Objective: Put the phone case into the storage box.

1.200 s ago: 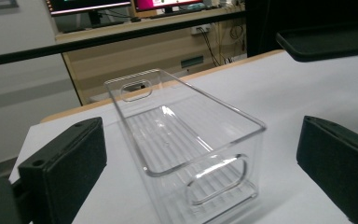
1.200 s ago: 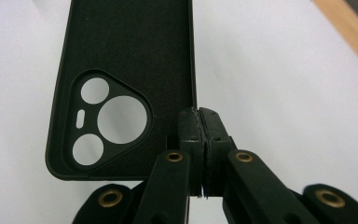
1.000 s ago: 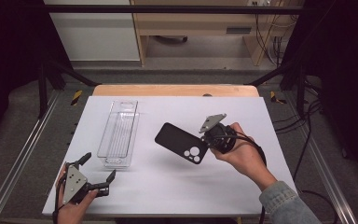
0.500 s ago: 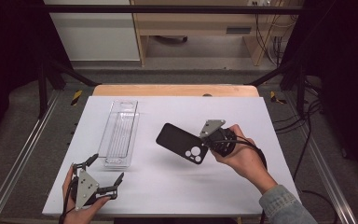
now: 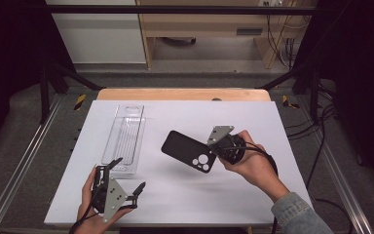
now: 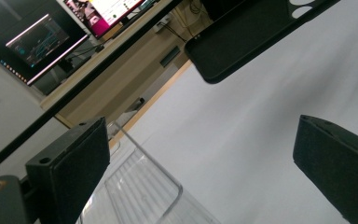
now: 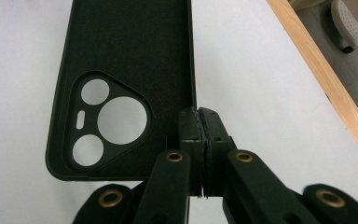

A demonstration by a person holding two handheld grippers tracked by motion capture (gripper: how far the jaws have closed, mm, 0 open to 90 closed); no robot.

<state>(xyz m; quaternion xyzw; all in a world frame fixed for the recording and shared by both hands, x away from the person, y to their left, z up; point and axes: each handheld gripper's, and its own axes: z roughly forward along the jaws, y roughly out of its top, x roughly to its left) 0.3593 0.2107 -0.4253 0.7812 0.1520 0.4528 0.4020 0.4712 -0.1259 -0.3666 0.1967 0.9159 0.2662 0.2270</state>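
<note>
Holding the black phone case (image 5: 187, 151) by its side edge, the right gripper (image 5: 217, 146) is clamped shut, case raised above mid-table. Left gripper (image 5: 126, 176) gapes empty at the near-left edge, beside the clear tray (image 5: 124, 139). Case's long axis runs up-left, toward the tray; left gripper nearer the tray.

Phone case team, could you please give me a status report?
Right tongs shut on black phone case, lifted. Left tongs open by clear tray. Nothing between.
</note>
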